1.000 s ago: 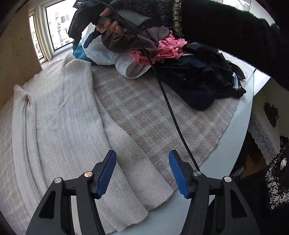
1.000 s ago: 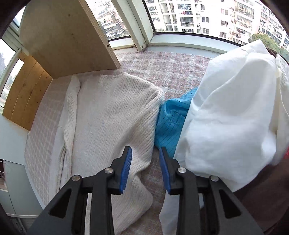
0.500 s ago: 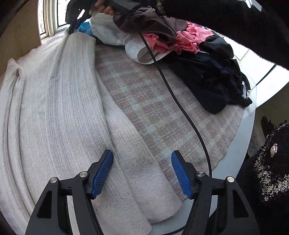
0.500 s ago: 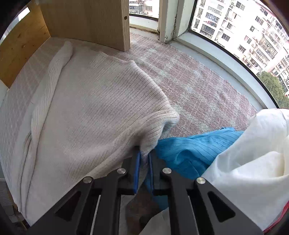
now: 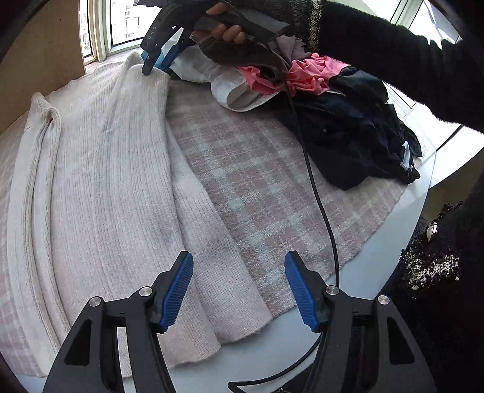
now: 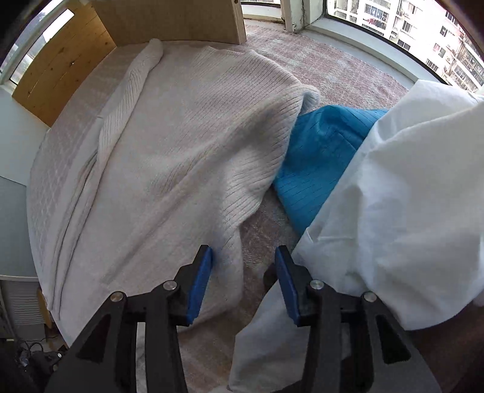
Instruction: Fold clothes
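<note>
A cream ribbed sweater (image 5: pixel 106 181) lies flat along a pink plaid cloth (image 5: pixel 257 181) on the table. My left gripper (image 5: pixel 239 287) is open, low over the sweater's near hem, holding nothing. My right gripper (image 5: pixel 155 60), held by a hand in a black sleeve, is at the sweater's far corner. In the right wrist view the right gripper (image 6: pixel 242 278) is open, and a fold of the sweater (image 6: pixel 181 151) lies loose between its blue pads (image 6: pixel 199 281).
A pile of pink (image 5: pixel 308 72), dark (image 5: pixel 357 136) and white (image 5: pixel 230 90) clothes sits at the back right. A blue garment (image 6: pixel 320 157) and white fabric (image 6: pixel 393 196) lie beside the sweater. A wooden board (image 6: pixel 169 18) stands behind. The table edge (image 5: pixel 393 241) and a black cable (image 5: pixel 317 196) are near.
My right gripper closed on the sweater's far corner half a second ago and has now opened and let it go. The left gripper stayed open over the near hem.
</note>
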`<move>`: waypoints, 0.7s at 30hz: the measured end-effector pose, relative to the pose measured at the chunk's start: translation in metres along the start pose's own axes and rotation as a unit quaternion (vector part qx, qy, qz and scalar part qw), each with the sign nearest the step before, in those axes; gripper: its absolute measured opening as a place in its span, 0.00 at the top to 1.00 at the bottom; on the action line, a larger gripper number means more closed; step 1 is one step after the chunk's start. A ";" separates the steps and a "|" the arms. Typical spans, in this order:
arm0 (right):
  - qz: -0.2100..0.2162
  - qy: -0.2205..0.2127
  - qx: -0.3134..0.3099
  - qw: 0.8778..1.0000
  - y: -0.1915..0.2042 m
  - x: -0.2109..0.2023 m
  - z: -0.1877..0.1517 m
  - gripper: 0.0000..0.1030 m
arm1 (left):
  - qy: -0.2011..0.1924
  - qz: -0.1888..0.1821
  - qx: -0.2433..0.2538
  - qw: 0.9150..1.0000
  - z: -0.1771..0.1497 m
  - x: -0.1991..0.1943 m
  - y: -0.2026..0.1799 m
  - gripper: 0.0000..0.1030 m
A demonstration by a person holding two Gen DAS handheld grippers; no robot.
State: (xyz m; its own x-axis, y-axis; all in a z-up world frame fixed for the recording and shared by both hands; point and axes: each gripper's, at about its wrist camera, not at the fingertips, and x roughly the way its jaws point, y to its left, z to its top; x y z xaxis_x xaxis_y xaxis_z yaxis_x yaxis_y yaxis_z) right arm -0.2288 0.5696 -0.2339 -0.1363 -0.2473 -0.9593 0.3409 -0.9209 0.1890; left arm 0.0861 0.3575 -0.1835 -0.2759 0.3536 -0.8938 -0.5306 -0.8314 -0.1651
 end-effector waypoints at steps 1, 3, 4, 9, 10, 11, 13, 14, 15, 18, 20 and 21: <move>0.000 0.000 -0.003 1.000 0.001 0.000 -0.002 0.56 | 0.003 0.007 0.002 1.000 0.000 0.003 -0.002 0.41; 0.001 0.006 -0.013 1.000 0.006 0.002 -0.004 0.56 | 0.009 0.020 0.006 1.000 0.000 0.010 -0.007 0.41; 0.006 0.009 -0.017 1.000 0.008 0.002 -0.006 0.56 | 0.012 0.027 0.007 1.000 0.000 0.014 -0.010 0.42; 0.011 0.011 -0.033 0.999 0.015 0.007 -0.014 0.70 | 0.005 0.069 0.015 0.997 -0.002 0.020 -0.014 0.67; 0.024 0.015 -0.021 0.999 0.013 0.006 -0.013 0.82 | 0.000 0.069 0.009 0.998 -0.003 0.019 -0.011 0.74; 0.037 0.020 -0.009 0.999 0.011 0.005 -0.012 0.86 | -0.003 0.054 -0.010 0.998 -0.004 0.016 -0.004 0.78; 0.052 0.022 0.008 0.998 0.008 -0.001 -0.010 0.87 | -0.011 0.019 -0.054 0.998 -0.006 0.008 0.012 0.95; 0.057 0.022 0.014 0.998 0.007 -0.005 -0.008 0.87 | -0.017 0.013 -0.069 0.997 -0.008 0.003 0.018 0.95; 0.060 0.026 0.021 0.998 0.007 -0.009 -0.006 0.87 | -0.023 0.007 -0.084 0.996 -0.010 -0.002 0.024 0.95; 0.065 0.032 0.032 0.997 0.010 -0.021 0.007 0.87 | -0.048 -0.002 -0.120 0.992 -0.019 -0.020 0.039 0.95; 0.066 0.031 0.034 0.997 0.018 -0.030 0.018 0.88 | -0.064 -0.005 -0.143 0.988 -0.025 -0.031 0.049 0.95; 0.068 0.030 0.035 0.997 0.023 -0.034 0.025 0.88 | -0.072 -0.006 -0.154 0.985 -0.028 -0.036 0.055 0.95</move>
State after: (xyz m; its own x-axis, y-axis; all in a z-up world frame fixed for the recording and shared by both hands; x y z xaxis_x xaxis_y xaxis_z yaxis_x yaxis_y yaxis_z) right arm -0.2395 0.5492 -0.1920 -0.0366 -0.3550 -0.9342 0.2861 -0.8994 0.3305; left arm 0.0896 0.2873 -0.1722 -0.3942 0.4030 -0.8260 -0.2723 -0.9096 -0.3138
